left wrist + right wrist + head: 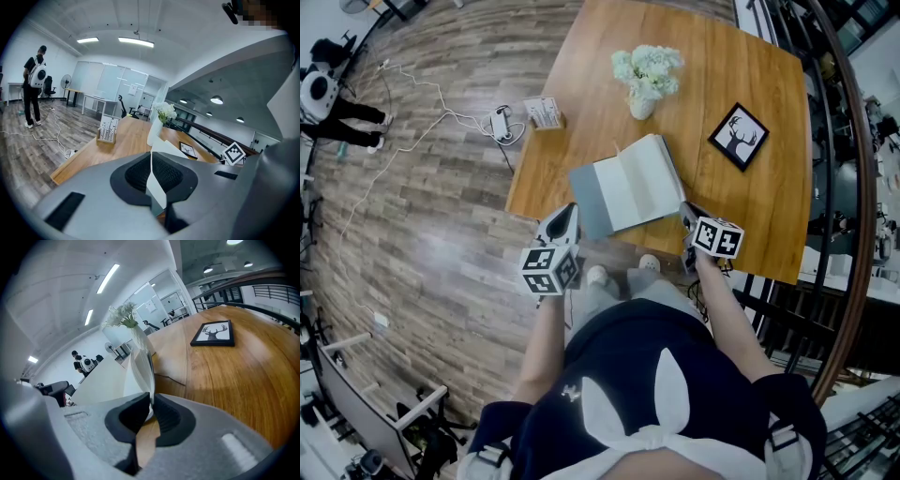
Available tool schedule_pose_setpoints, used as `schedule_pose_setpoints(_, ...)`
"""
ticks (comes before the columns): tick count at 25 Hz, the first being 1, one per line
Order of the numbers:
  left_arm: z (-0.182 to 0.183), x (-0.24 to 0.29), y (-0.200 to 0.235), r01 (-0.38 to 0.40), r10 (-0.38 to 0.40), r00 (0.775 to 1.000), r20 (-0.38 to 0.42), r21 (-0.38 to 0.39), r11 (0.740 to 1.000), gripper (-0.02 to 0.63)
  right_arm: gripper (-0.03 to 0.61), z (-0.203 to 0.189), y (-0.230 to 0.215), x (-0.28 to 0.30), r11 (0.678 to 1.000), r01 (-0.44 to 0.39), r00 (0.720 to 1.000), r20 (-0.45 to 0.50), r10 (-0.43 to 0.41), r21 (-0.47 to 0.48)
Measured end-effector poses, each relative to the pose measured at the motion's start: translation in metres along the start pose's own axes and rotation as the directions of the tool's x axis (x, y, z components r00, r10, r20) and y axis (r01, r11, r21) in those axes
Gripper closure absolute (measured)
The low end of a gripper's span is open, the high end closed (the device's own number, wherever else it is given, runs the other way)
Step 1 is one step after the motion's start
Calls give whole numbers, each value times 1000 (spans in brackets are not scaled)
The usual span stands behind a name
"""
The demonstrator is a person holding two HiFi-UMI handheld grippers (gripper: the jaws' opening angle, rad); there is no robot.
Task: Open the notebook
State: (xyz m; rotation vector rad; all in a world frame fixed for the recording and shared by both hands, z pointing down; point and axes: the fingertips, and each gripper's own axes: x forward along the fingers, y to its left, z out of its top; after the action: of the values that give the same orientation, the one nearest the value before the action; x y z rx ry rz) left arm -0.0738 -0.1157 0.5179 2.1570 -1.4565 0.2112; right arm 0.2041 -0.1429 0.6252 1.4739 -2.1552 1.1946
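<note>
Notebook (628,192) lies spread open on the wooden table (741,56), close to the table's near edge and just in front of the person, with a grey cover leaf on its left and white pages to the right. The left gripper (151,171) has its jaws pressed together on a thin leaf at the notebook's near left corner; the sheet runs edge-on between the two dark pads. The right gripper (150,411) pinches a sheaf of white pages at the book's near right corner, and the pages curve up and away from its pads. Beyond the notebook, toward the far side of the table, stands a white vase of pale flowers (645,80). A black-framed deer picture (738,136) lies flat to the right of the vase, well apart from the book. A small card stand (544,112) sits at the table's left edge, beside a power strip (500,122) with its cable trailing over the plank floor. A person with a backpack (33,89) stands far off in the room.
</note>
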Motion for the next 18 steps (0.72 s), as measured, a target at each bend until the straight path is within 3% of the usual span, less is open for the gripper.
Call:
schedule_pose_setpoints(9,-2,5,-4,11,-11,1000,-6,6,1000,589,541,-17,-18,10,996,30,999,-39,-26,87)
schedule_pose_setpoints(18,-2,5,-6,16,-16,1000,-17,14,1000,589,534,-29,-25,17,995,68,995,-76,-62,79)
